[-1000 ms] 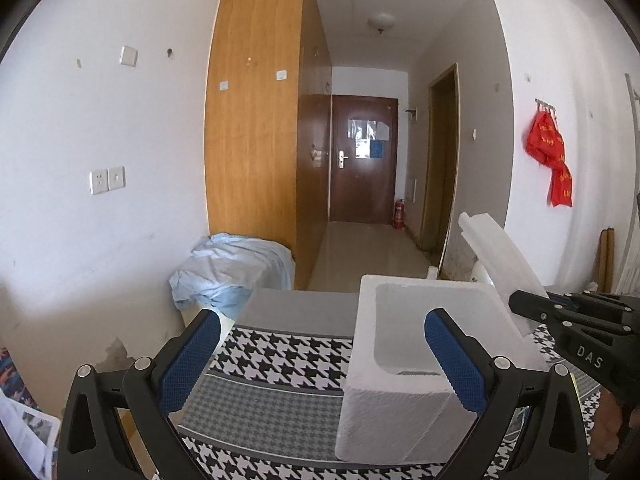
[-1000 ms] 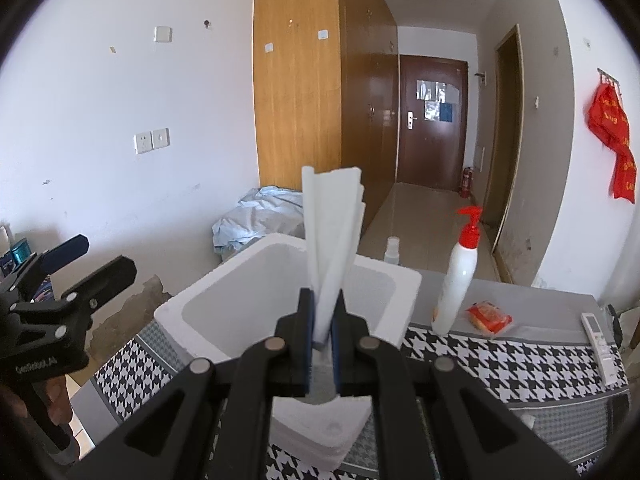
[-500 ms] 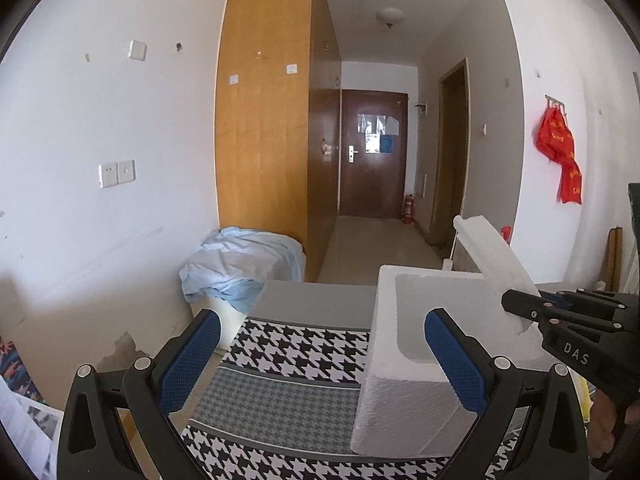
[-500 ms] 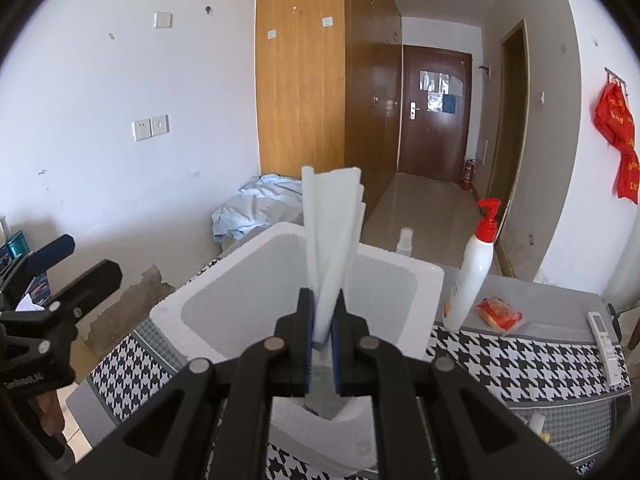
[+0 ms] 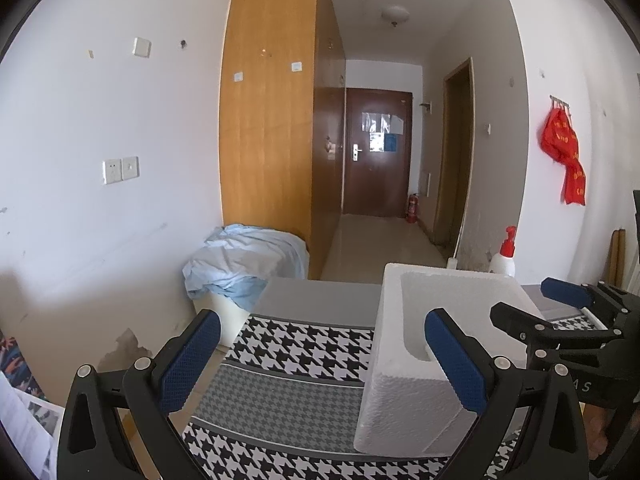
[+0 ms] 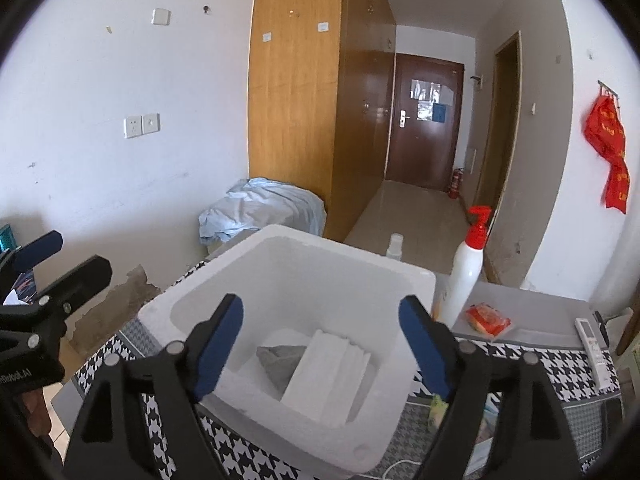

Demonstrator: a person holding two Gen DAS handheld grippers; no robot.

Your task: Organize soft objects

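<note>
Two grippers are showing — the left gripper (image 5: 320, 360) and the right gripper (image 6: 320, 344). One white foam box (image 6: 404, 280) is sitting on the one houndstooth tabletop (image 5: 304, 352). Inside it, one folded white stack (image 6: 328, 376) and one grey piece (image 6: 276, 360) are lying. Behind the box, one pump bottle (image 6: 464, 276), one small clear bottle (image 6: 394, 246), one red packet (image 6: 488, 318) and one remote control (image 6: 590, 336) are standing or lying — four items.
</note>
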